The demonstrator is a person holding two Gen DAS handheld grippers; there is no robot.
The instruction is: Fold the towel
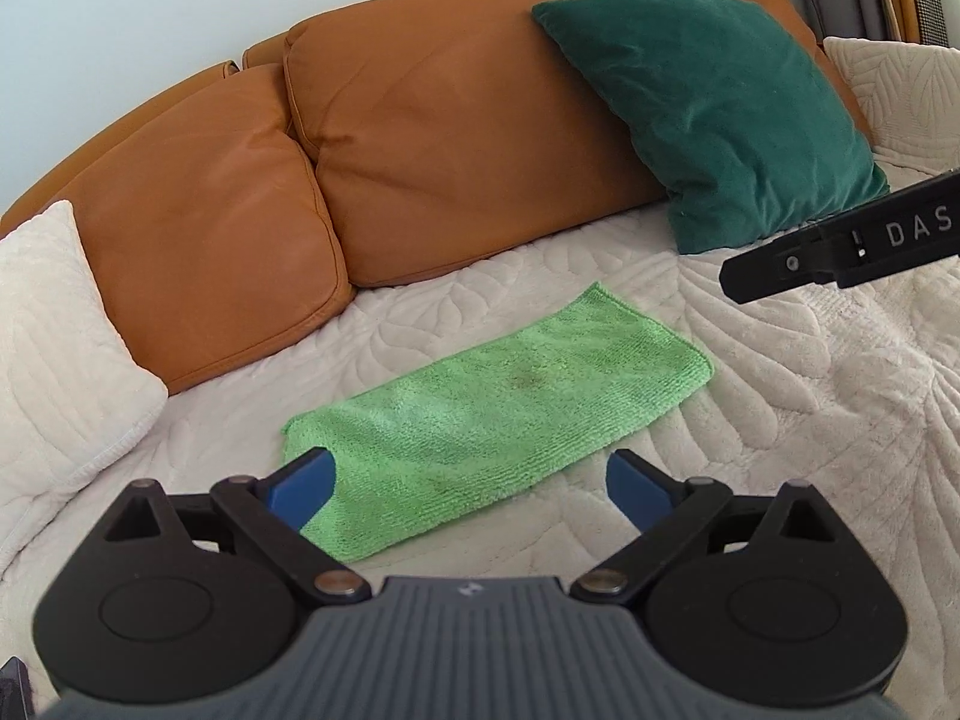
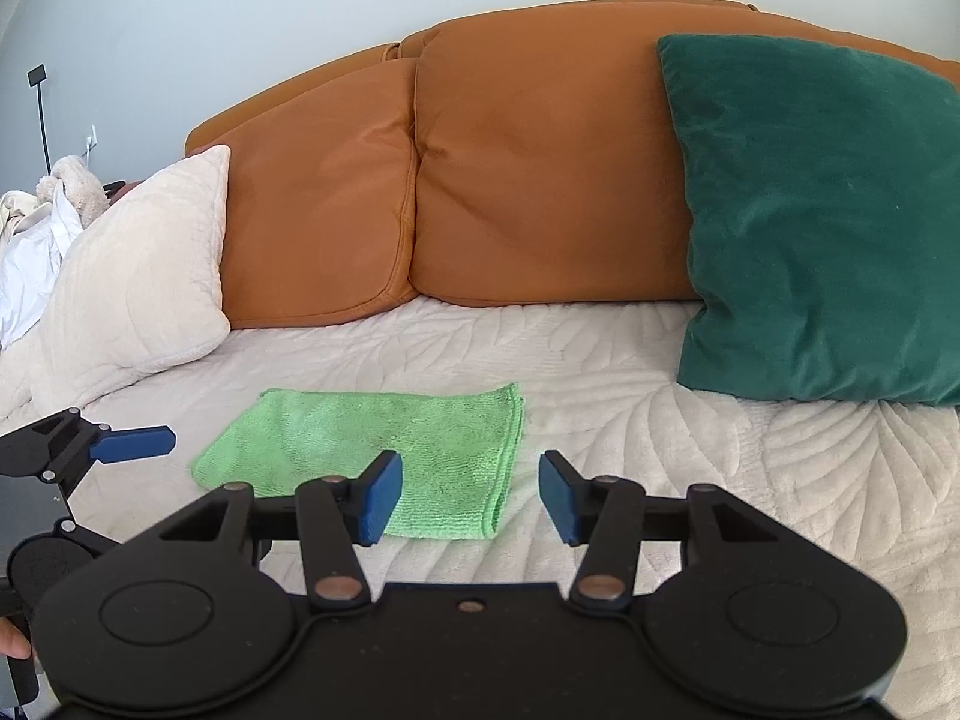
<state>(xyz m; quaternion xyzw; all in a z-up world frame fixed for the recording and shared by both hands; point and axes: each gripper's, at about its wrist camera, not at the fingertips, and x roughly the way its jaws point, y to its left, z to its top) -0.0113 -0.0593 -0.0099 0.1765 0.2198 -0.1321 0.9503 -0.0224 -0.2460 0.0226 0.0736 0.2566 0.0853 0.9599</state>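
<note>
A quilted cream cover (image 2: 630,360) with a stitched leaf pattern spreads over the whole seat of the sofa and carries everything else. Behind it stand two rust-orange back cushions (image 1: 420,138), side by side and touching along a deep seam. A dark green velvet pillow (image 2: 822,228) leans upright against the right-hand cushion, its lower edge resting on the cover. At the opposite end a cream pillow (image 2: 138,276) in the same quilted fabric slumps against the left cushion.

The green towel (image 1: 480,414) lies flat on the cover in front of the cushions, well apart from both pillows — a long rectangle, already doubled over, with layered edges showing at its right end in the right wrist view. A faint dark stain marks its middle.

The left gripper (image 1: 471,483) hangs just above the towel's near left end, its jaws spread wide and holding nothing; one blue pad (image 1: 303,489) overlaps the towel's corner in the picture, though whether it touches cannot be told. The right gripper (image 2: 471,498) sits near the towel's right end, jaws parted and empty — the left pad (image 2: 381,498) over the cloth, the other over bare cover.
</note>
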